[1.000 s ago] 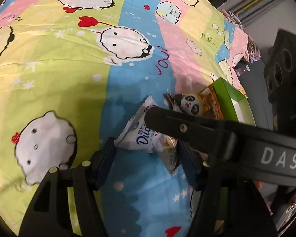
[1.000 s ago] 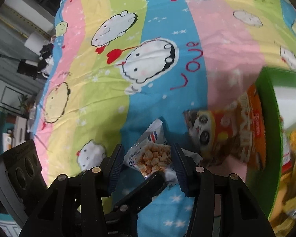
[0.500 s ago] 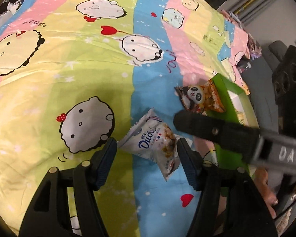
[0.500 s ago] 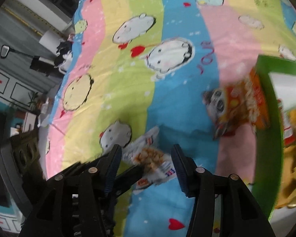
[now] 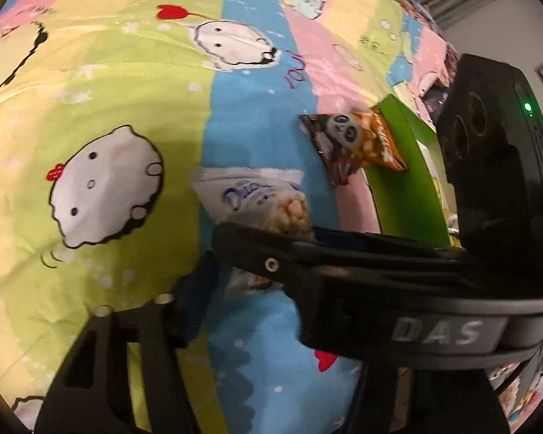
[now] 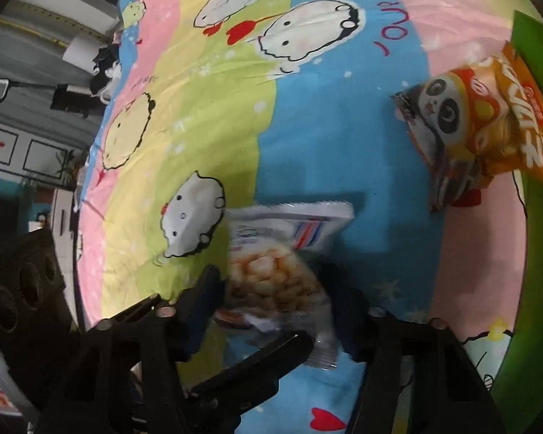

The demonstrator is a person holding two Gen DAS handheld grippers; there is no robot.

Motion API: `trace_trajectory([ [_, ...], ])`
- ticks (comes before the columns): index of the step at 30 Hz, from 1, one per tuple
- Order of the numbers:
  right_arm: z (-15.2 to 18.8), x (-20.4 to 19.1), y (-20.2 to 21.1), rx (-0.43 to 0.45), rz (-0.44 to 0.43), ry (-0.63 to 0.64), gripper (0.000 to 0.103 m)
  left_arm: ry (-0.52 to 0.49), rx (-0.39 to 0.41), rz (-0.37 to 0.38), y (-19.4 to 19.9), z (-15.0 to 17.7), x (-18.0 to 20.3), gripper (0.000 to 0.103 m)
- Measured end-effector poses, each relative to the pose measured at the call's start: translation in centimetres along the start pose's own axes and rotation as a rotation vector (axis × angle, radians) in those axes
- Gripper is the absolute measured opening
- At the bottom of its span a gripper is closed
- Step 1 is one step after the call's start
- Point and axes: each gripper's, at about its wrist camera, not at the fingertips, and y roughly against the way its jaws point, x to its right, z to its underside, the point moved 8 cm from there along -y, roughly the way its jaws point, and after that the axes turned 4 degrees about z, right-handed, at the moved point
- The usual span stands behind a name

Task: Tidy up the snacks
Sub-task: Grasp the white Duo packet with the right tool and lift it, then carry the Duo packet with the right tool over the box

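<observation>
The white snack packet (image 6: 282, 253) lies on the cartoon bedsheet (image 6: 307, 144), at 6 o'clock in both views. The right gripper (image 6: 275, 289) tilts steeply down with its blue pads on either side of the packet; its jaws have just been closing, though blur hides whether they press. The left gripper (image 5: 249, 275) has been closing too, its far finger hidden behind the right tool. At 2 o'clock the panda snack bag (image 6: 481, 123) leans on the green box (image 5: 402, 166), whose inside only the left view shows.
</observation>
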Motion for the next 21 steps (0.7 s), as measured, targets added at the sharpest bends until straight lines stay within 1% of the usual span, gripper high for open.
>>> trace_trajectory([
  [1,0.1,0.0,0.1,0.009,-0.007,-0.001,0.052,0.003,-0.004,0.008,0.0,0.2,0.3,0.046],
  [3,0.5,0.2,0.5,0.022,-0.018,-0.008,0.049,-0.027,0.011,-0.012,0.3,0.2,0.7,0.043],
  [7,0.7,0.3,2.4,0.087,-0.069,-0.025,0.048,-0.105,0.061,-0.041,1.9,0.0,2.5,0.04],
  [12,0.6,-0.2,7.7,0.237,-0.082,-0.01,0.048,-0.226,0.156,-0.046,4.6,-0.8,6.6,0.039],
  [16,0.5,0.6,13.0,0.378,-0.071,-0.014,0.048,-0.349,0.228,-0.024,5.9,-1.7,11.6,0.039],
  [19,0.3,2.6,16.7,0.477,-0.046,-0.041,0.048,-0.433,0.251,0.008,5.5,-2.5,15.4,0.038],
  [21,0.1,4.7,19.3,0.542,-0.018,-0.07,0.048,-0.478,0.254,0.028,4.7,-3.0,17.4,0.037],
])
